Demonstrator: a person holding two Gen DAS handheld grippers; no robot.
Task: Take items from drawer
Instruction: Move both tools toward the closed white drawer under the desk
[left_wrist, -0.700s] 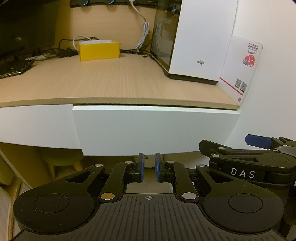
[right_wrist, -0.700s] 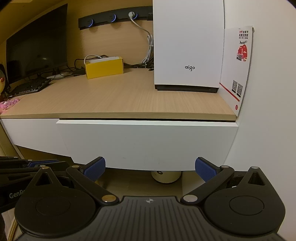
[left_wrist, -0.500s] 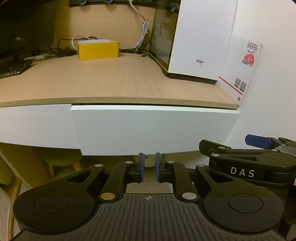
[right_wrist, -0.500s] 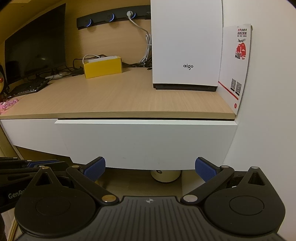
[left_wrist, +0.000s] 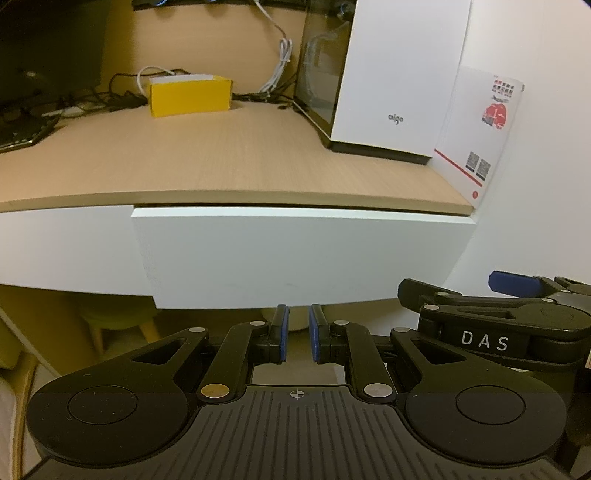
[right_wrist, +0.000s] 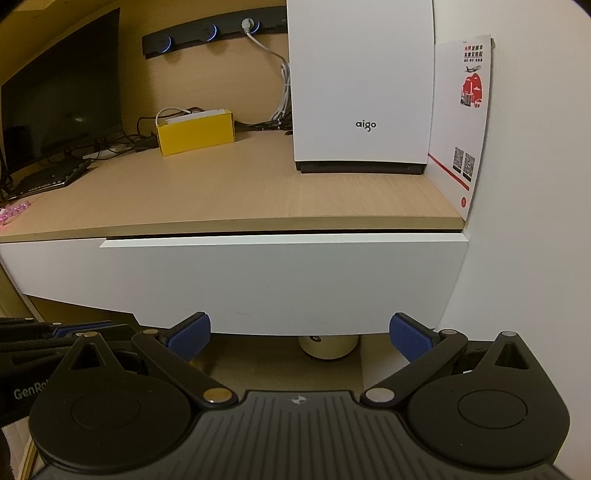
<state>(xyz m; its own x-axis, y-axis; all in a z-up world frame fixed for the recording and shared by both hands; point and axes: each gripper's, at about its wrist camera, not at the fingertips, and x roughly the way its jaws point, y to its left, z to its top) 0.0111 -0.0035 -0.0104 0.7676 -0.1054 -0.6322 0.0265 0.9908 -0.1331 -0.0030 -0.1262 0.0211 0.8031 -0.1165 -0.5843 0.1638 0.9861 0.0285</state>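
We are holding the left gripper (left_wrist: 296, 338) nearly shut, its blue pads a narrow gap apart with nothing between them, just below the lower edge of the white drawer (left_wrist: 295, 258). We are holding the right gripper (right_wrist: 299, 338) spread wide and empty, its pads also just under that lower edge, toward the drawer's right half. The drawer front is standing slightly proud of the neighbouring white panel (left_wrist: 66, 247), under the lip of the bench (left_wrist: 229, 162); its contents are hidden, so we cannot tell what items are waiting inside.

What could go wrong, as we are judging it: the front is showing no handle, so a pull would have to hook the bottom edge, and smooth pads could slip off it. With the left gripper nearly closed, it could only push or hook, not pinch. Pulling from one side could rack the drawer and jam it. The right gripper is sitting close to the wall (right_wrist: 524, 221) and could scrape it.

Both grippers are tilting downward toward the drawer's lower edge, side by side, the right one's finger (left_wrist: 513, 282) showing beside the left.
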